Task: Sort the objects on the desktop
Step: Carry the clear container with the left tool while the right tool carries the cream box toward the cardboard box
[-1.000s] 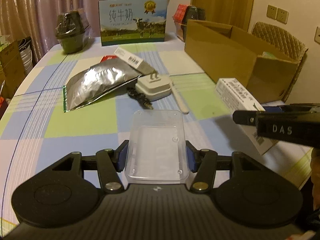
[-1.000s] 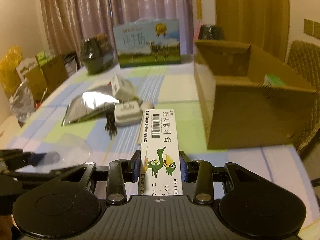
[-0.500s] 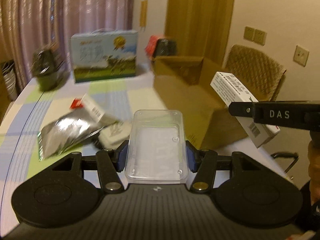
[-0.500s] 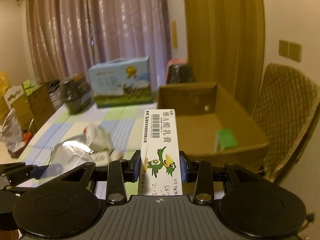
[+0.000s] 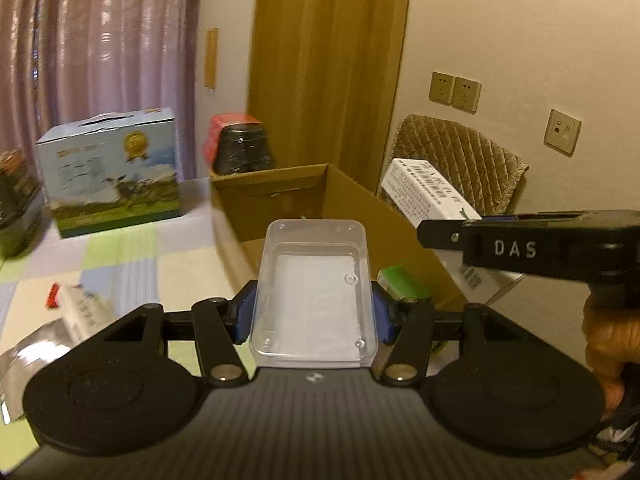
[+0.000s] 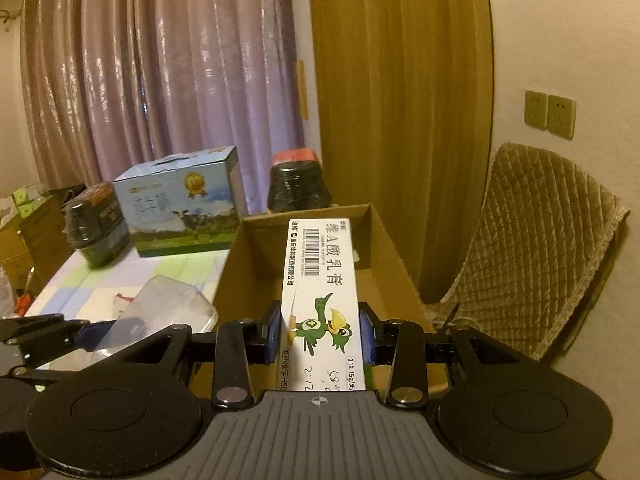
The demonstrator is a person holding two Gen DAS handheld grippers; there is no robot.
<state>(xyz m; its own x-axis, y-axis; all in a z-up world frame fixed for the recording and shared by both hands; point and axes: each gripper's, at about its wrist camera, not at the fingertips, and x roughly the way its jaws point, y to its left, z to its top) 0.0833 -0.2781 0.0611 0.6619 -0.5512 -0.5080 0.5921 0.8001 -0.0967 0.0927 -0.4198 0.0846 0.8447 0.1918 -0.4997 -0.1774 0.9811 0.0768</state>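
Surroundings: a milk gift carton [image 5: 110, 174] with a cow picture stands at 10 o'clock of the left wrist view on the checked tablecloth [image 5: 132, 256]; a black wrapped pot with a red top [image 5: 240, 148] sits behind the cardboard box [image 5: 280, 196] at 12 o'clock; a quilted chair back [image 5: 460, 160] stands at 2 o'clock; a silver foil pouch [image 5: 28, 352] lies at 8 o'clock.
In the way: the cardboard box's near wall lies between the held items and its floor; a green item [image 5: 404, 282] lies inside, blurred.
Writing: "DAS" shows on the right gripper's side; the ointment carton [image 6: 320, 304] carries a barcode, Chinese characters reading 维A酸乳膏, "0.1% 15g" and a green bird; the milk carton's lettering is too blurred to read.
Left gripper [image 5: 314, 316]: blue pads clamped on the two long sides of a clear plastic tray [image 5: 314, 292].
Clear plastic tray: open side up, long axis running toward 12 o'clock, far end over the box's near edge.
Right gripper [image 6: 320, 336]: fingers clamped on the ointment carton near its lower end.
Ointment carton: printed face up, long axis toward 12 o'clock, far end over the box's opening.
Right hand [image 5: 604, 332]: grips the handle at 4 o'clock of the left wrist view.
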